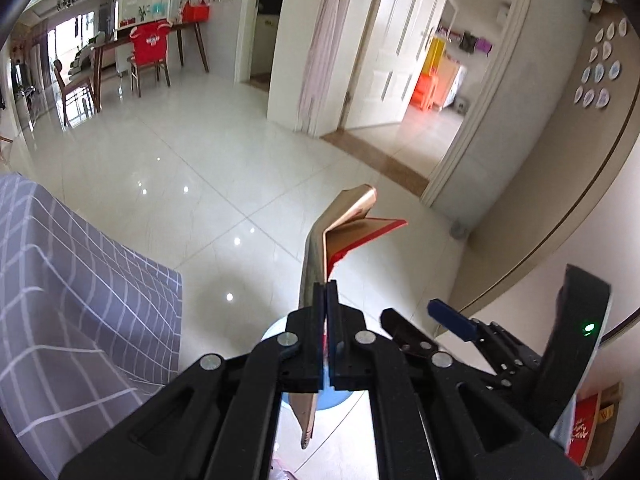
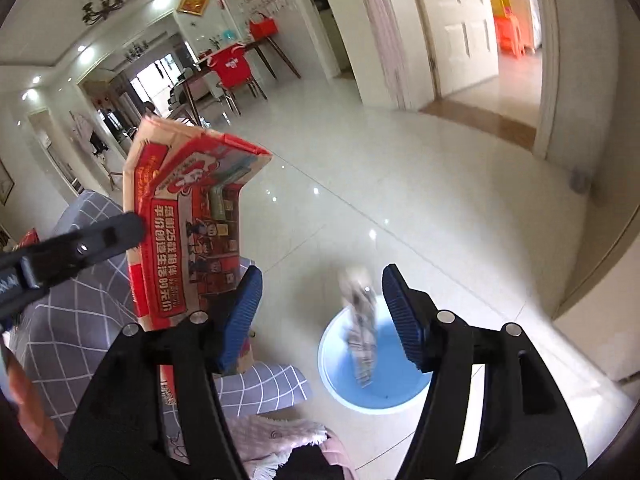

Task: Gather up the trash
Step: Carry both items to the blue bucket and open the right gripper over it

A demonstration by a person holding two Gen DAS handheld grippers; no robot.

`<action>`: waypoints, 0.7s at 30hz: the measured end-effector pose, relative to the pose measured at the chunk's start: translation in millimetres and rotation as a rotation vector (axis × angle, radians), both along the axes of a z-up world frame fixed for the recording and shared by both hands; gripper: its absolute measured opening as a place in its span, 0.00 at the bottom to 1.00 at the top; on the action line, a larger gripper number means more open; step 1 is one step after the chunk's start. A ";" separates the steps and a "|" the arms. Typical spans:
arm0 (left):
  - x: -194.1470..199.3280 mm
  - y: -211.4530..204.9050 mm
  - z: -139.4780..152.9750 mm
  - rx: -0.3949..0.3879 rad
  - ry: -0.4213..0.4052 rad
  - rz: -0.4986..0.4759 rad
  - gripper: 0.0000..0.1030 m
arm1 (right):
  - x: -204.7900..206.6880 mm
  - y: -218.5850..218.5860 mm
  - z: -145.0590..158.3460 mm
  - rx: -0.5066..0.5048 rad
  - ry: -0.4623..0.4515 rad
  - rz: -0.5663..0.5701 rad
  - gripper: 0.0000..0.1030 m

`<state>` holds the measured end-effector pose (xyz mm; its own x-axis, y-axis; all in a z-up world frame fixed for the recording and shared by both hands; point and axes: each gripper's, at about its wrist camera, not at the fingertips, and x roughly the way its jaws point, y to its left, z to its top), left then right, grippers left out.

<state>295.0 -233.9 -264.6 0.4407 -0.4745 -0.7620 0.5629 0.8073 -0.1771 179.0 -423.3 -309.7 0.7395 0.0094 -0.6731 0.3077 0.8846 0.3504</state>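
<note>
My left gripper (image 1: 326, 288) is shut on a flattened cardboard carton (image 1: 344, 220) with red print, holding it upright on edge. The right wrist view shows the same carton (image 2: 188, 220) at the left, with the left gripper (image 2: 136, 224) clamped on it. My right gripper (image 2: 323, 276) stands open, its blue pads (image 2: 244, 312) wide apart. Between them, touching neither pad, a blurred pale wrapper (image 2: 362, 332) is in the air, its lower end inside a light blue basin (image 2: 400, 396) on the floor. The basin (image 1: 276, 330) shows only partly behind my left fingers.
A grey checked sofa cover (image 1: 80, 280) fills the left, with a pink fluffy cloth (image 2: 272, 436) by its corner. Glossy white tile floor (image 1: 200, 168) stretches ahead to a dining table with chairs (image 1: 148, 52). An open doorway (image 1: 432, 92) and a curved wall (image 1: 560, 184) lie to the right.
</note>
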 end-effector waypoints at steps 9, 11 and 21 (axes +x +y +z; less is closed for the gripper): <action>-23.8 -0.6 -22.3 0.042 0.043 -0.024 0.01 | -22.8 -4.3 9.0 0.008 -0.014 -0.064 0.61; -25.8 -5.2 -25.3 0.049 0.044 -0.030 0.01 | -32.2 -6.8 6.1 0.005 -0.023 -0.075 0.62; -25.6 -24.9 -17.5 0.033 0.036 -0.068 0.02 | -60.0 -14.7 40.3 -0.029 -0.128 -0.179 0.66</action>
